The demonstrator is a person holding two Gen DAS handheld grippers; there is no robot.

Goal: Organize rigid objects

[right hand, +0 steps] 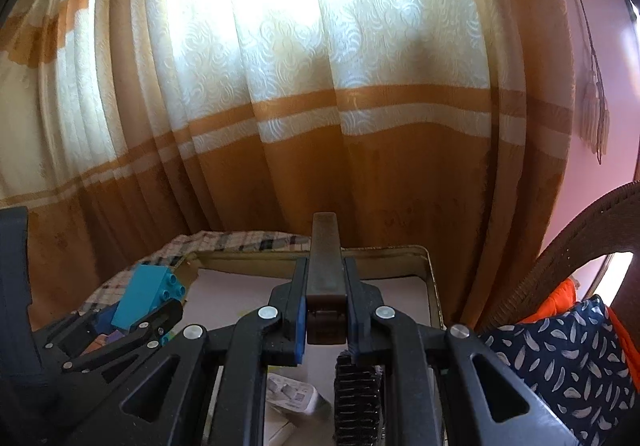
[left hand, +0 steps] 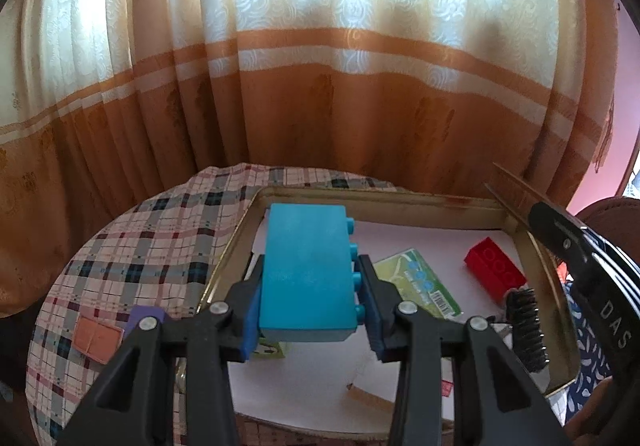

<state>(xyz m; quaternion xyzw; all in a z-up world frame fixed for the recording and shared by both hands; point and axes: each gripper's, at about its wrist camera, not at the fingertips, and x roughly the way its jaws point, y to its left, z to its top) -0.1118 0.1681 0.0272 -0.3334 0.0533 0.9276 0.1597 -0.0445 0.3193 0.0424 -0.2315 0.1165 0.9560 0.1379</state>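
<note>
The left tool (left hand: 310,310) pinches a blue toy brick (left hand: 306,270) lengthwise over the tin tray's (left hand: 240,246) near-left corner, while the right tool (right hand: 326,320) grips a brown bar (right hand: 326,258).

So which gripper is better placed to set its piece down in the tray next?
Probably the left. The left gripper holds the blue block over bare white liner just inside the tray. The right gripper is shut on a dark bar above the black brush.

White tray floor (left hand: 320,366) lies open centrally; red brick (left hand: 494,272), black brush (left hand: 526,326) crowd its right
</note>
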